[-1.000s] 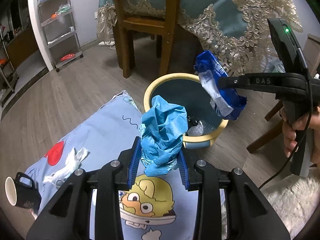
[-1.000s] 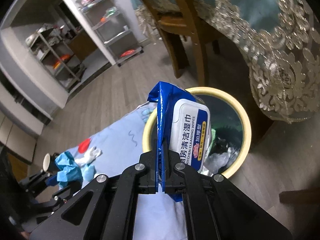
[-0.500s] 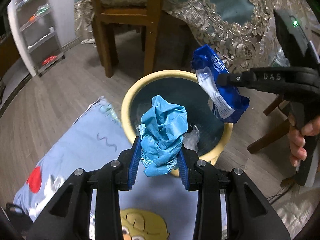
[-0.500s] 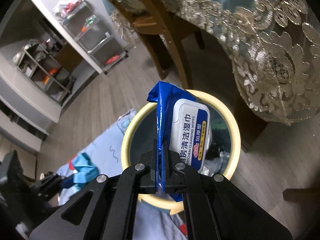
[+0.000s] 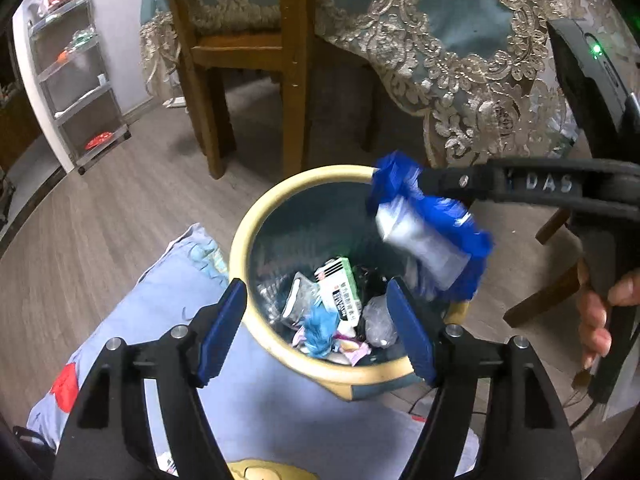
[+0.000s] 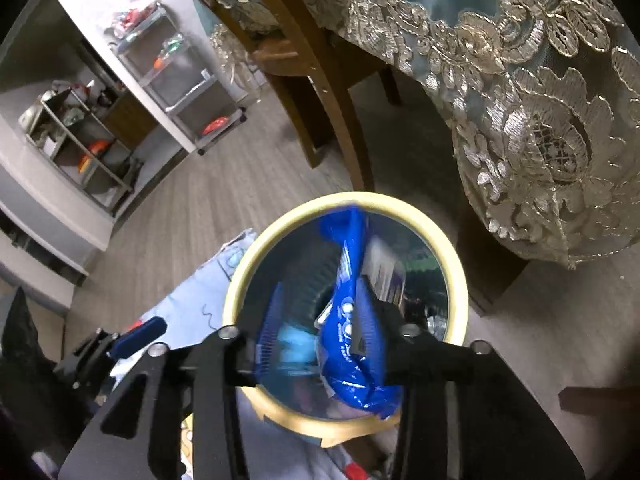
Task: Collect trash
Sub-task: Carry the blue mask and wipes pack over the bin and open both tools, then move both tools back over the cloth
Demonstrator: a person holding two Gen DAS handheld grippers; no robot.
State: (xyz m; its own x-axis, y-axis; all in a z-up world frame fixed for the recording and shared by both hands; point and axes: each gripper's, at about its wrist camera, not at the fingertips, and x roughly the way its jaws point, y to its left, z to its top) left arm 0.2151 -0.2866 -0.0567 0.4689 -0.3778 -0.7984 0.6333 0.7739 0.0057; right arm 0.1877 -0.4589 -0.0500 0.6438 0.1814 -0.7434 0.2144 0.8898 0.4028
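Directly over the bin [image 5: 256, 236], my left gripper [image 5: 316, 320] hangs with its blue pads [image 5: 224, 320] spread wide and nothing between them. Below, the crumpled blue paper [image 5: 320, 328] lies inside the bin among a green-and-white box [image 5: 340, 288], clear plastic wrappers [image 5: 298, 300] and other scraps. The bin, with its cream rim and dark inner wall, stands on the wood floor [image 5: 100, 208], touching the edge of a light blue cartoon-print cloth [image 5: 168, 304].

My right gripper [image 6: 320, 332] is released too, jaws apart above the bin's mouth. The blue wipes pack [image 6: 352, 320] appears blurred, lying against the right-hand finger [image 6: 368, 320] with a clear gap to the left one; I cannot tell whether it is free of the finger. From the left camera the pack [image 5: 428, 232] hangs tilted at the gripper's tip, over the bin's right rim.

Behind the bin stand a wooden chair [image 5: 248, 60] and a table draped in a teal, lace-trimmed tablecloth [image 5: 440, 40]. A metal shelf rack [image 5: 76, 80] stands by the far wall.
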